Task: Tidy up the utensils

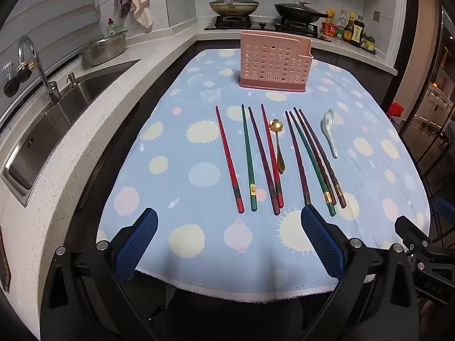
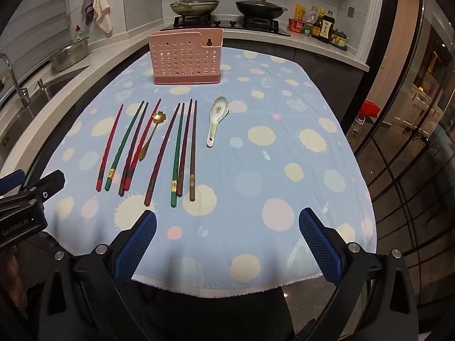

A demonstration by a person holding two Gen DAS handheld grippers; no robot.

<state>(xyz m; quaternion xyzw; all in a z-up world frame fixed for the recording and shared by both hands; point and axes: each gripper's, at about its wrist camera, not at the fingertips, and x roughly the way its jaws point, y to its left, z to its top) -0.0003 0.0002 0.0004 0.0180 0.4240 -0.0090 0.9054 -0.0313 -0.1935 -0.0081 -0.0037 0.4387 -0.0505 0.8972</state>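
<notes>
Both the left claw (image 1: pixel 229 223) and right claw (image 2: pixel 227 223) gape wide and empty above the near edge of the bench (image 1: pixel 176 153), touching nothing. Eight chopsticks (image 1: pixel 247 156), a gold spoon (image 1: pixel 278 142) and a ceramic spoon (image 1: pixel 330 130) lie in a row before the pink utensil holder (image 1: pixel 274 59). The holder's inside is hidden.

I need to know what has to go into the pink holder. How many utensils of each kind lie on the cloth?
Chopsticks: 8
Gold flower-bowl spoon: 1
White ceramic spoon: 1
Total: 10, all still on the cloth; the pink holder looks empty.
</notes>
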